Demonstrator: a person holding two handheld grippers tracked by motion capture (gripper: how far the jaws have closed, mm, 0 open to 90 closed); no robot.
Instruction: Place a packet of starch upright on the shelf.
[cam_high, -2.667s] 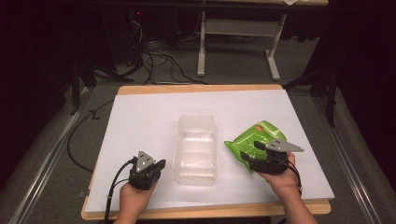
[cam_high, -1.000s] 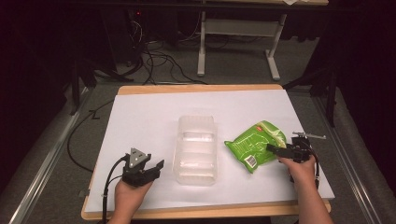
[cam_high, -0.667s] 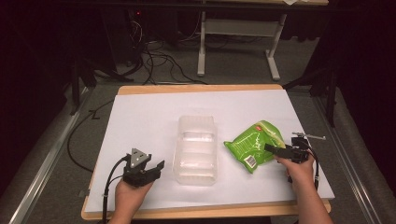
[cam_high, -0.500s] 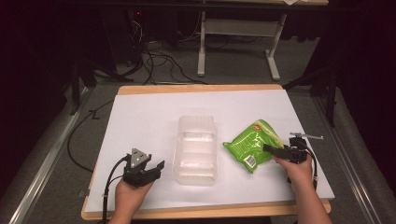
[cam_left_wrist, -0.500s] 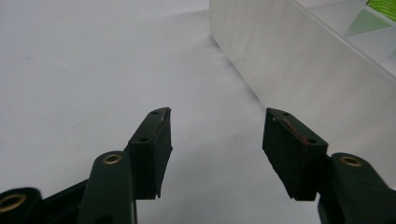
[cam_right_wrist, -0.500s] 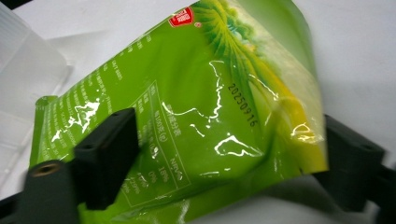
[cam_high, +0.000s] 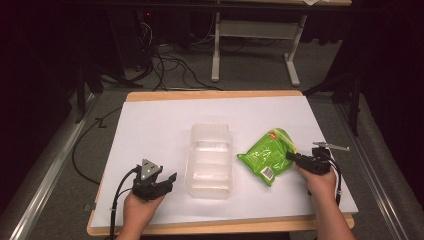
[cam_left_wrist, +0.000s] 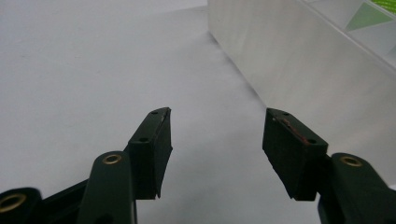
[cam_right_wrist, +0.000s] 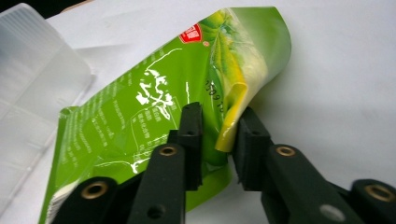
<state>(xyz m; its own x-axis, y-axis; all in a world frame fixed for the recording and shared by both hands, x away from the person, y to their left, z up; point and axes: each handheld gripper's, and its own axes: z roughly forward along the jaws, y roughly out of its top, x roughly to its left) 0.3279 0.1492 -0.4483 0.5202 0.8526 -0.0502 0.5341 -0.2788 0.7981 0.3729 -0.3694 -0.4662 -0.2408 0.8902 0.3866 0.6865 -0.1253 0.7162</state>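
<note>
The right gripper (cam_high: 292, 156) lay low over the table (cam_high: 150, 120) in the high view, its tips at the near edge of the green bag (cam_high: 267, 155), which sat flat just right of the clear tray (cam_high: 210, 160); the step in hand looked like taking hold of the bag, probably to carry it into that tray. The left gripper (cam_high: 167, 181) rested beside the tray's near-left corner, touching nothing. In the left gripper view that gripper (cam_left_wrist: 217, 135) was spread wide over bare white surface, with the tray's frosted, ribbed wall (cam_left_wrist: 299, 60) rising just ahead and to its right. In the right gripper view the right gripper (cam_right_wrist: 219, 135) had its jaws nearly pressed together on a curled flap of the bag (cam_right_wrist: 140, 116), the yellow inner fold standing between them; whether the pinch was fully tight was hard to tell. The bag was glossy, crinkled film, thin and slippery, with white script and a red mark; the tray (cam_right_wrist: 32, 84) was stiff translucent plastic with shallow compartments. The next move would call for a firm squeeze before lifting, since a limp flap could slide out.
</note>
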